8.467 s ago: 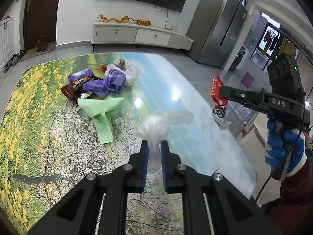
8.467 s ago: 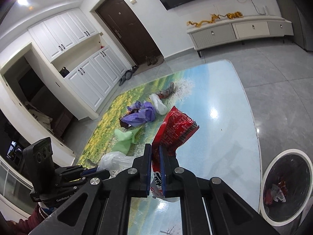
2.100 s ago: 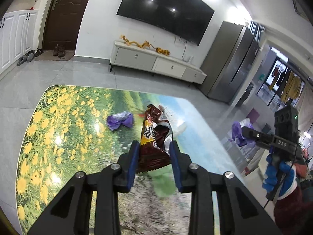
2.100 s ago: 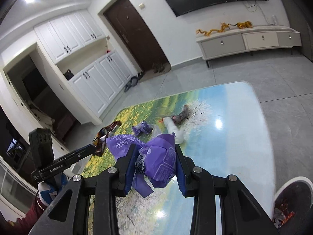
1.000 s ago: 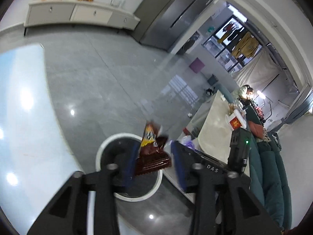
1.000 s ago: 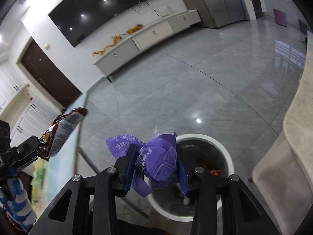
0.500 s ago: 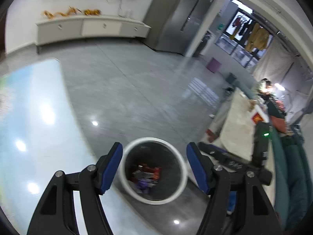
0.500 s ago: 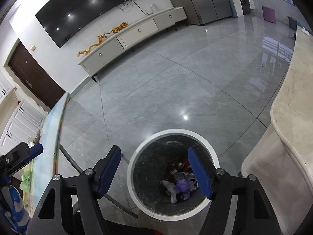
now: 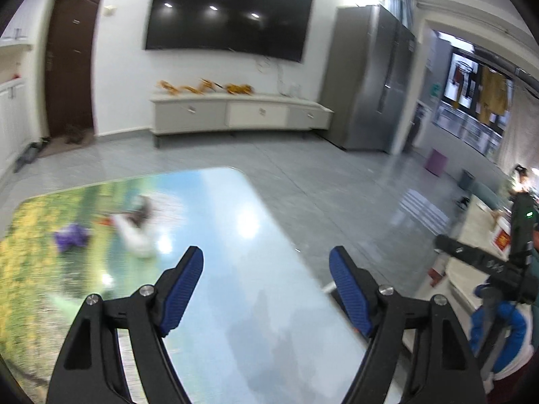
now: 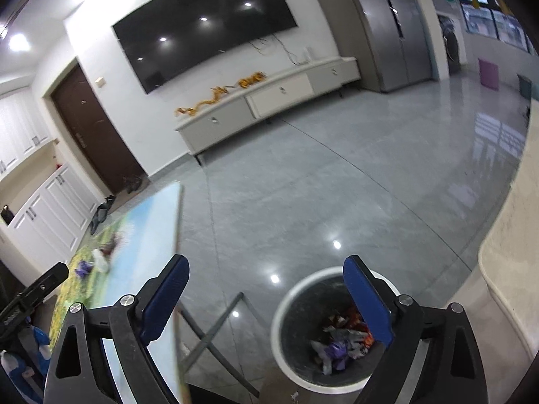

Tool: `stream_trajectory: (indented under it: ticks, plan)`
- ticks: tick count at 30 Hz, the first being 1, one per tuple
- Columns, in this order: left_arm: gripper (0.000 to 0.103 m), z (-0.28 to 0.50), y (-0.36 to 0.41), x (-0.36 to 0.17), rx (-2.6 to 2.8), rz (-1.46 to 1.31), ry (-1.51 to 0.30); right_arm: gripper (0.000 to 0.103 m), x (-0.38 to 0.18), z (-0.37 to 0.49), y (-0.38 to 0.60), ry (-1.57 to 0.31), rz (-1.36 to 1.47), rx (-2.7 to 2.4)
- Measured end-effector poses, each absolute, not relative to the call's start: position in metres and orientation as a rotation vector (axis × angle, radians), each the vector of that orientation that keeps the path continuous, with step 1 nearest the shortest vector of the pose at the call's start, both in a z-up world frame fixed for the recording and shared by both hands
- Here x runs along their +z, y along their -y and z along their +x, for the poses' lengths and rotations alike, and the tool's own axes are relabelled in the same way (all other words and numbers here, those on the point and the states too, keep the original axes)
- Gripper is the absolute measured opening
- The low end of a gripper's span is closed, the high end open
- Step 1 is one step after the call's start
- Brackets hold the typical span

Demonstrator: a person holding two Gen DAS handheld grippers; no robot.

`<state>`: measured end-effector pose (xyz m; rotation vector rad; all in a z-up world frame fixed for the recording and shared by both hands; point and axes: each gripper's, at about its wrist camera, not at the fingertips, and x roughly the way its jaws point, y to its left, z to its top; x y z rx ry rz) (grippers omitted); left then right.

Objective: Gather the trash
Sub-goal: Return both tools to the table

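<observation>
Trash (image 10: pixel 340 343) fills bin (image 10: pixel 286 306), lower right; purple wrapper (image 9: pixel 72 240), possibly plastic, on bench (image 9: pixel 242 303), left. Left gripper (image 9: pixel 266 286) and right gripper (image 10: pixel 266 294) gape, empty.

Bright ceiling spotlights glare off the table (image 9: pixel 249 222) and the floor (image 10: pixel 337 202). Both views are motion-blurred, with dark fisheye-warped corners.

I'm working in a home living room: wall-mounted television (image 9: pixel 229 17) over a low white media cabinet (image 9: pixel 235 116), brown entry door (image 9: pixel 69 57) with shoes (image 9: pixel 72 133) at its foot, white built-in cupboards (image 10: pixel 50 202), grey steel refrigerator (image 9: pixel 370 77), glossy tiled floor (image 10: pixel 320 185), laundry (image 9: pixel 493 96) hanging beyond.
</observation>
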<state>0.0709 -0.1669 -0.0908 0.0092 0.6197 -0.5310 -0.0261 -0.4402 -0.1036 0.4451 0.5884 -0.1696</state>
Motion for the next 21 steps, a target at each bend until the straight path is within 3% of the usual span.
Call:
stream_trajectory:
  ticks: [14,21]
  plan:
    - [0.077,0.051,0.009,-0.094,-0.263,-0.041,-0.557,0.093,-0.062,-0.005,0.353,-0.534,0.312,-0.030]
    - [0.084,0.048,-0.035,-0.122,-0.213,-0.082,-0.610,0.093,-0.059,0.009,0.317,-0.553,0.260,0.027]
